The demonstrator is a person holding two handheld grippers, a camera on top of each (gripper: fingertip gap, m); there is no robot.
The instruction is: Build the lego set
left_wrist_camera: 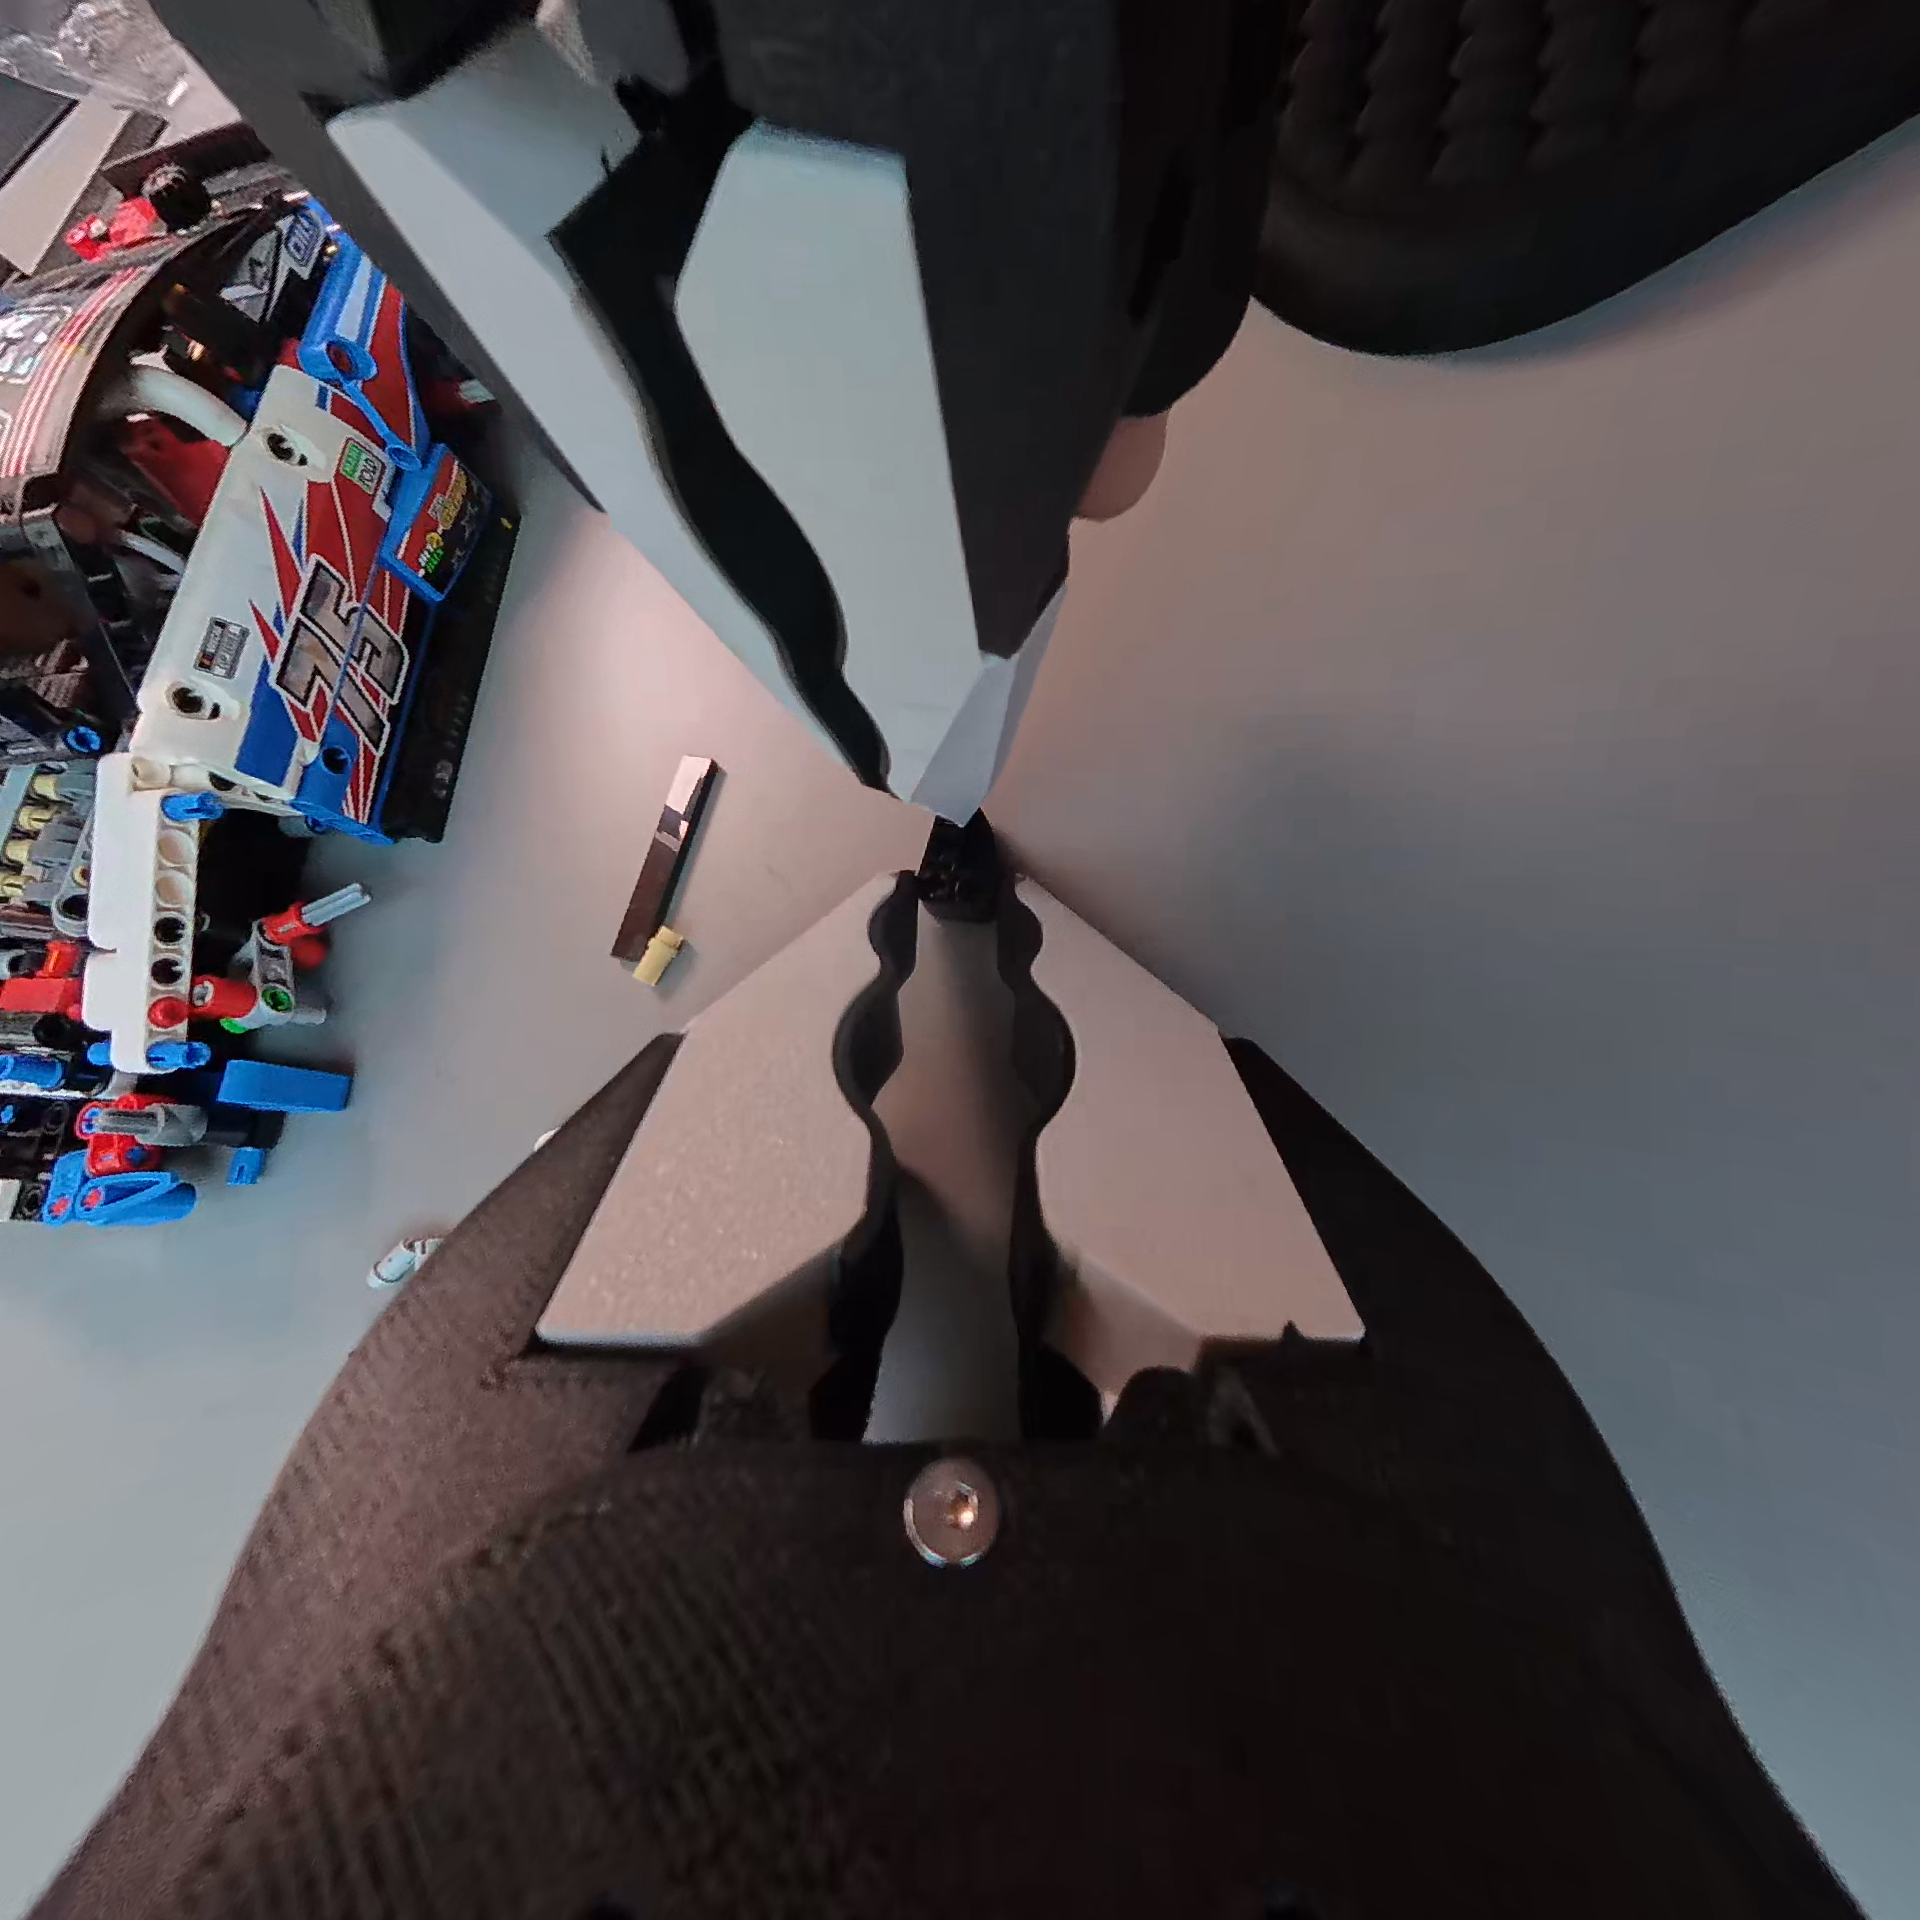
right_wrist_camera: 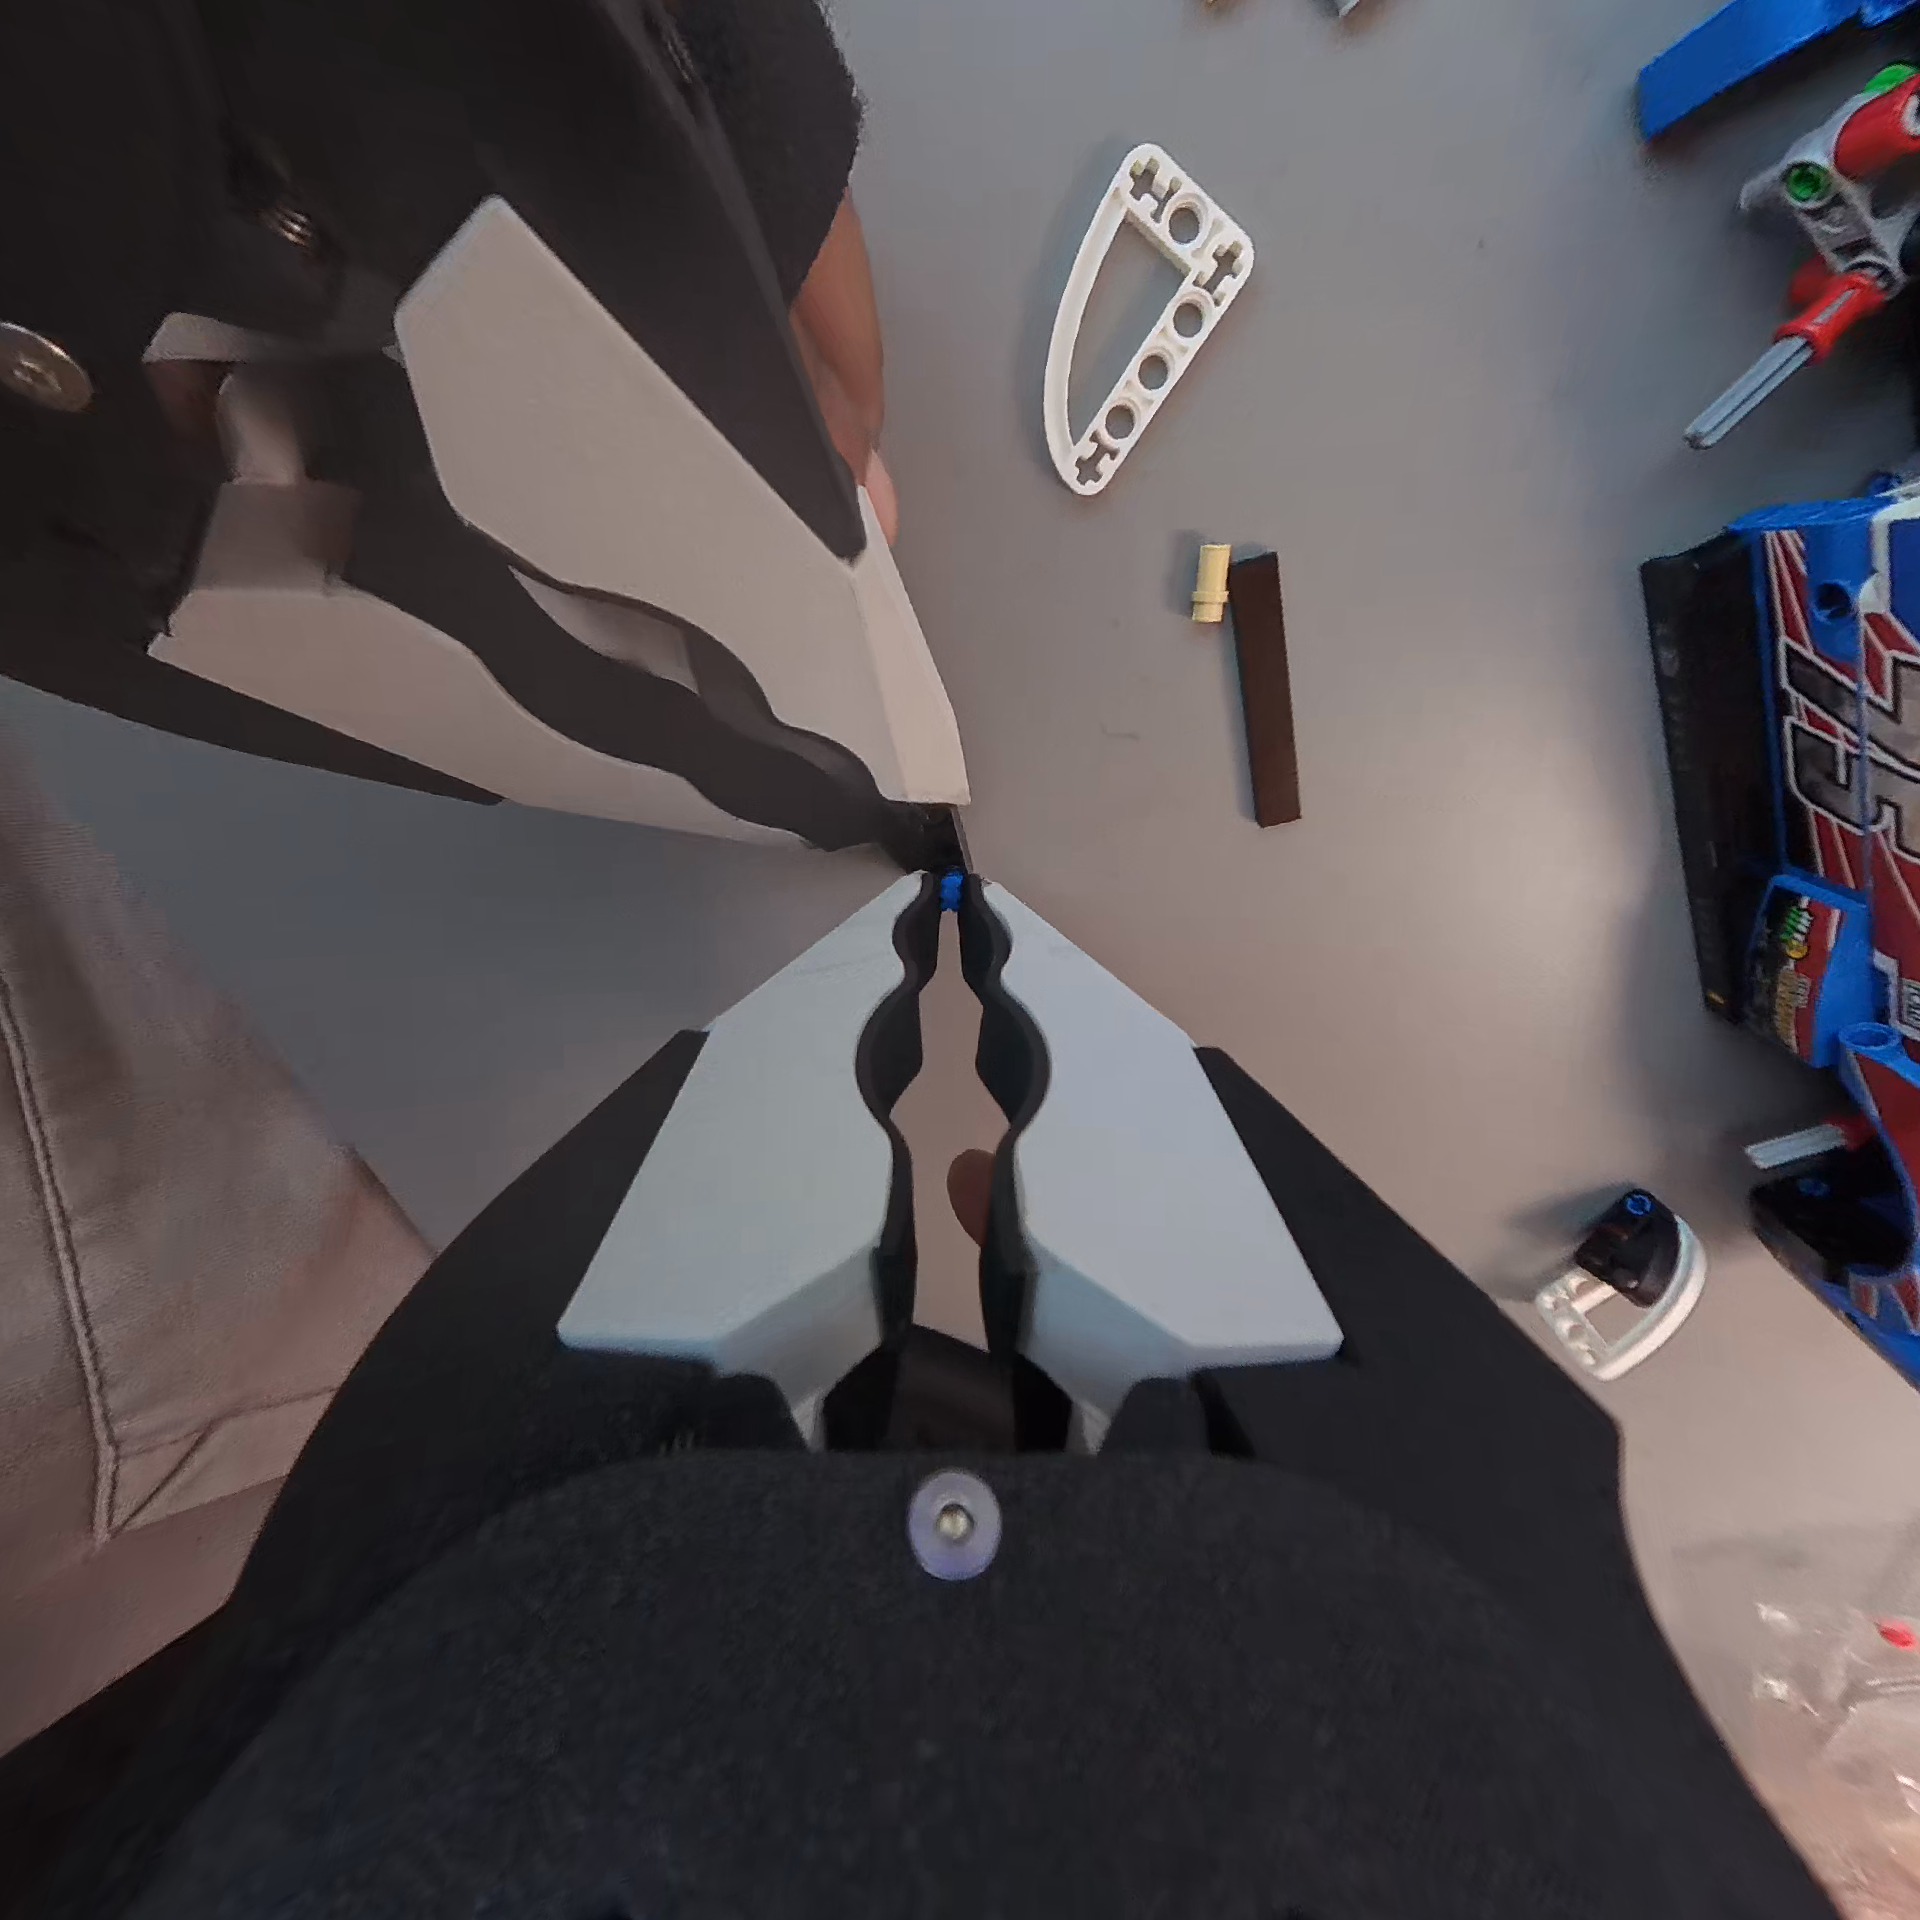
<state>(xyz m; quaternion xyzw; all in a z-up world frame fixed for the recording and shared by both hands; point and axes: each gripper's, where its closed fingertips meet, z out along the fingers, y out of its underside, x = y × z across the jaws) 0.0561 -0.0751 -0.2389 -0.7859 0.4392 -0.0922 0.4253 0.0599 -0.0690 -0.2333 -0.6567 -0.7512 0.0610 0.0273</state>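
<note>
Left hand-held gripper (left_wrist_camera: pixel 956 883): clamped at its tips on a small black piece (left_wrist_camera: pixel 958 864), held above the counter (left_wrist_camera: pixel 1455 935).
Right hand-held gripper (right_wrist_camera: pixel 948 891): pinched together on a small blue pin (right_wrist_camera: pixel 948 889), tip to tip with the left one.
Step in hand: by the look of it, the blue pin is being pushed into the black piece; whether it is seated cannot be told.
Model car (left_wrist_camera: pixel 312 582): well off to the left of the left hand-held gripper; its white, blue and red body panels are on, so much of the build looks done, though the chassis end with its red and blue connectors lies bare.
Loose parts left: a black flat beam (right_wrist_camera: pixel 1265 691) with a tan pin (right_wrist_camera: pixel 1210 582) at its end, a white curved panel (right_wrist_camera: pixel 1148 317) beyond it, and a white ring piece (right_wrist_camera: pixel 1621 1304) to the right of the right hand-held gripper.
Judgement: a late stage, with several small pieces not yet fitted.
</note>
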